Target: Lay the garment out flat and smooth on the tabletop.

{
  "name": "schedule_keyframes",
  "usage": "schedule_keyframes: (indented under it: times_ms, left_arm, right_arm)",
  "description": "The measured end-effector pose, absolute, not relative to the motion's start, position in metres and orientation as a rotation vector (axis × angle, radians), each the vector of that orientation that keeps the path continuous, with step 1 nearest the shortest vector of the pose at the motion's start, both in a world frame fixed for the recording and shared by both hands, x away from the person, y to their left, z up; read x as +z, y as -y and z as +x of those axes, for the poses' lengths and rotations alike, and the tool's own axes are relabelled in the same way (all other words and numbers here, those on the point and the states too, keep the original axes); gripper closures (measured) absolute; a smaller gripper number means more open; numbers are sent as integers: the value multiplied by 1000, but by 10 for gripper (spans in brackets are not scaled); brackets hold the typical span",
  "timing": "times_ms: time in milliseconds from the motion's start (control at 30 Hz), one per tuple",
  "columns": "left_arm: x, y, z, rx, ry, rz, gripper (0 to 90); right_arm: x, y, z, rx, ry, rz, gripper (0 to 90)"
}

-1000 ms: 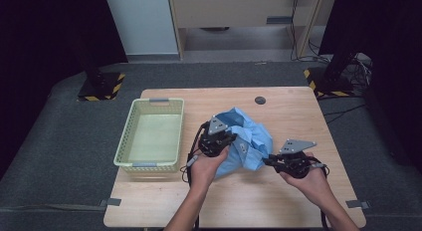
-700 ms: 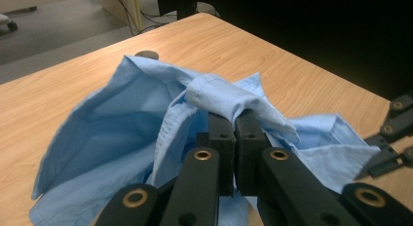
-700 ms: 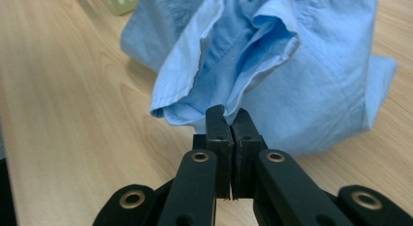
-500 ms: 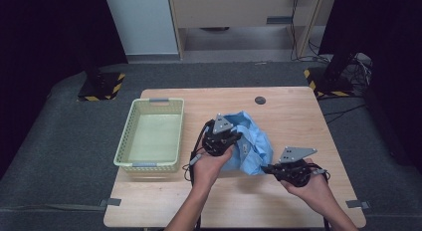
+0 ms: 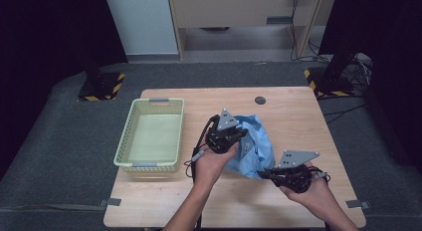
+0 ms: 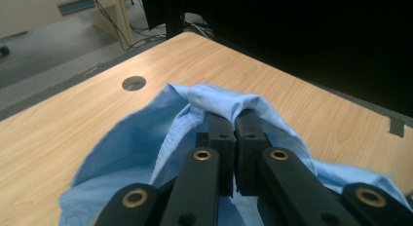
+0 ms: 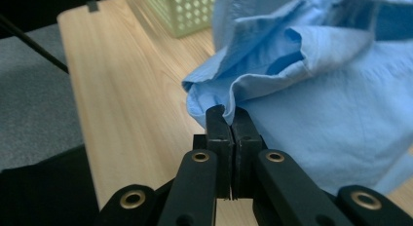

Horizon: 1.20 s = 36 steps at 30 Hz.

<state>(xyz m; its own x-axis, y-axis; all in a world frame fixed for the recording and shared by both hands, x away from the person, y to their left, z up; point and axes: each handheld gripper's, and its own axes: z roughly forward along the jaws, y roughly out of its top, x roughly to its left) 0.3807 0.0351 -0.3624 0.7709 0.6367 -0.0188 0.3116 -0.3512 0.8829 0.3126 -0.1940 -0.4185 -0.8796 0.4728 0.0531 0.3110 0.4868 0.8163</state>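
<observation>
Crumpled light-blue cloth, apparently a shirt, partly lifted off table.

Grey carpet floor, wooden cabinet behind, dark surroundings.

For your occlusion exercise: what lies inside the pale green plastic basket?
The pale green plastic basket looks empty; its bare floor shows in the high view. The light blue cloth stays outside, on the wooden table.
</observation>
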Motion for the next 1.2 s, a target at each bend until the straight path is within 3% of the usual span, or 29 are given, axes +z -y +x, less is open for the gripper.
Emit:
schedule_keyframes:
  times_ms: [233, 733, 933, 1200]
  left_arm:
    - [-362, -24, 385, 387, -692, 2001, 888]
    - [-408, -18, 418, 302, -790, 2071, 867]
    - [-415, -21, 423, 315, -807, 2072, 780]
    - [-412, -26, 420, 374, -812, 2062, 525]
  right_arm:
    - [-412, 192, 305, 1389, -2549, 653, 894]
    - [-456, 217, 329, 1427, -2551, 864, 894]
    - [-462, 221, 337, 1457, -2551, 904, 894]
    - [-466, 223, 343, 1472, -2548, 933, 895]
